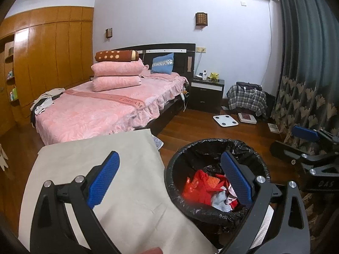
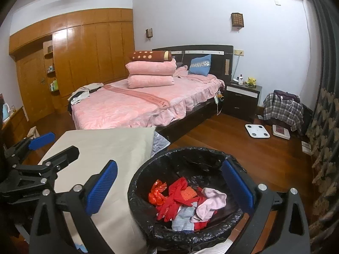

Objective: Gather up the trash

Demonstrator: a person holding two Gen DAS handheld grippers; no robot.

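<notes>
A round bin with a black liner stands on the floor beside a low table with a beige cloth. Red wrappers, a pink cloth and grey scraps lie inside the bin. My left gripper is open and empty, its jaws spanning the table edge and the bin. My right gripper is open and empty above the bin. The right gripper also shows at the right edge of the left wrist view, and the left gripper at the left of the right wrist view.
A bed with pink covers lies behind the table. A dark nightstand, a white scale and a chair draped in plaid cloth stand on the wooden floor. Curtains hang at the right.
</notes>
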